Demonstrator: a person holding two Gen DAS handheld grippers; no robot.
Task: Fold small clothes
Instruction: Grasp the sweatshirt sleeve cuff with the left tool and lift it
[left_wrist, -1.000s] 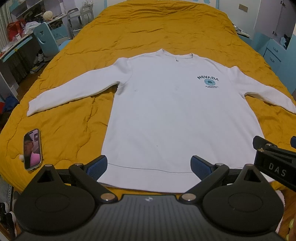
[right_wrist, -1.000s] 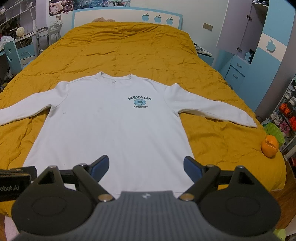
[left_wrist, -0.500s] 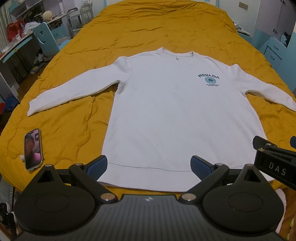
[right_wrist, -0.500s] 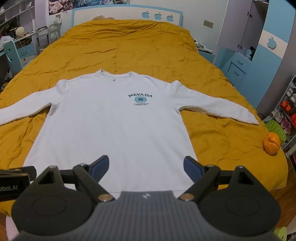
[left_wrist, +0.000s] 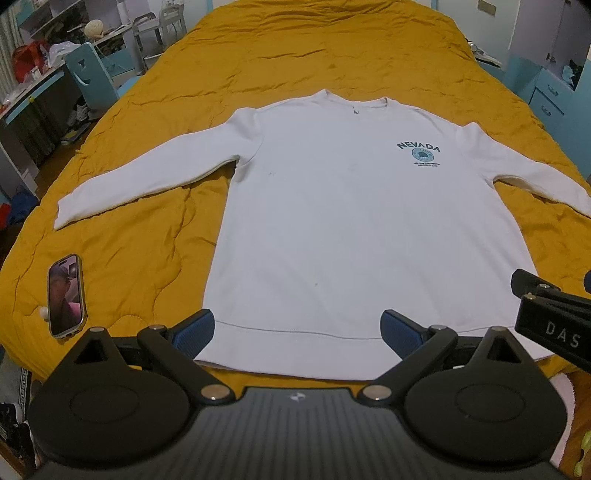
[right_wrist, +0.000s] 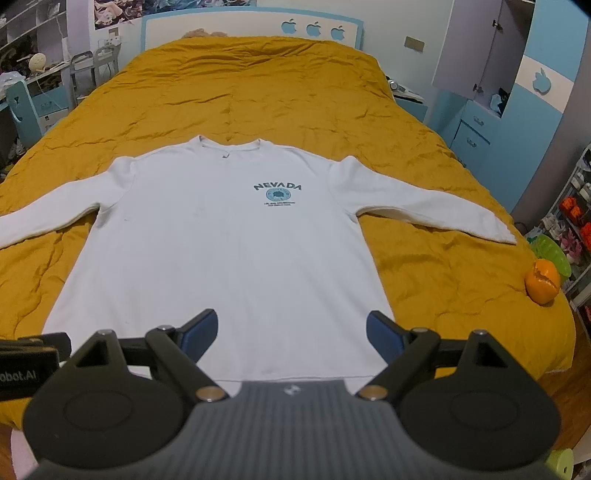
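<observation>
White sweatshirt (left_wrist: 354, 229) lies flat, front up, on the yellow bedspread (left_wrist: 147, 240), sleeves out to both sides, hem nearest me. My left gripper (left_wrist: 297, 328) hangs over the hem, jaws spread wide, holding nothing. My right gripper (right_wrist: 291, 330) is over the hem's right part, jaws spread too, empty. Phone (left_wrist: 65, 295) lies left of the sweatshirt; an orange (right_wrist: 542, 281) sits at the bed's right edge.

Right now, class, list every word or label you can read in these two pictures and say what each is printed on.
"NEVADA": on the chest of the white sweatshirt.
"DAS": on the right gripper, seen from the left wrist.
"obot.AI", its start cut off: on the left gripper, seen from the right wrist.
Small lines under the sweatshirt's round emblem: too small to read.
</observation>
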